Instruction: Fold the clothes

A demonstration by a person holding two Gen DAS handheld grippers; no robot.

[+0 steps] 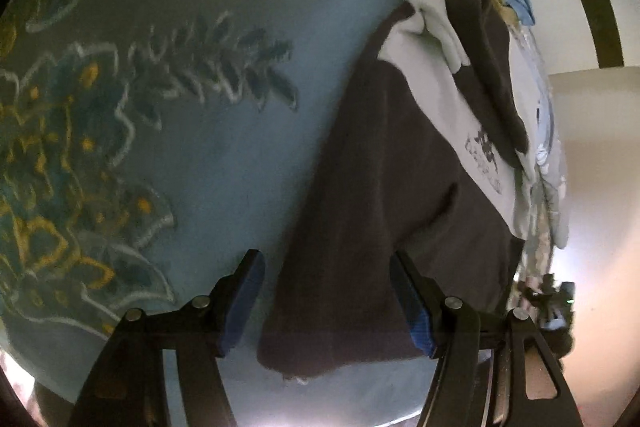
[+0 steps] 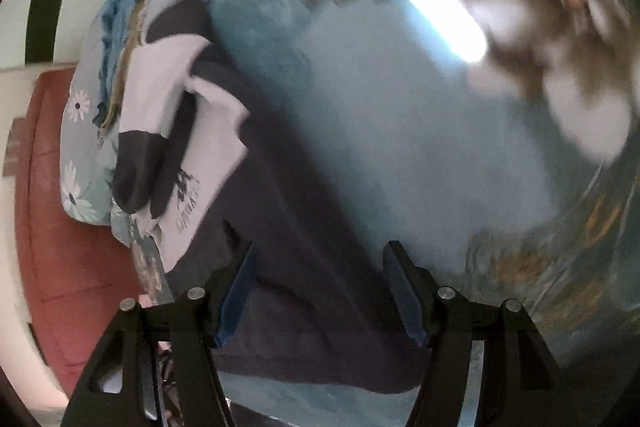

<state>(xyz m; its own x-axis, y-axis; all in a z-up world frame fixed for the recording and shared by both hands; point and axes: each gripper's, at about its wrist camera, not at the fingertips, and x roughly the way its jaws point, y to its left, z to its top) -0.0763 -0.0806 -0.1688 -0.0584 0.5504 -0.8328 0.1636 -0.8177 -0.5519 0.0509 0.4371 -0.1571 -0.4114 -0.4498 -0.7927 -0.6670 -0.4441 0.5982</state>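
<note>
I hold the left tool (image 1: 326, 301) low over the bed (image 1: 224, 147), its jaws spread apart around the near hem of the dark-and-white shirt (image 1: 384, 211), gripping nothing. My right tool (image 2: 320, 291) also hangs with its jaws apart above that shirt (image 2: 280, 227), which lies spread on the blue floral bedspread, collar at the far end beside a daisy-print pillow (image 2: 80, 163).

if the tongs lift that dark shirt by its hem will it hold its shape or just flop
The dark shirt will probably flop: it already lies creased and draped. It looks thin, so likely light. The patterned bedspread beneath looks soft, so pushing may bunch it.
</note>
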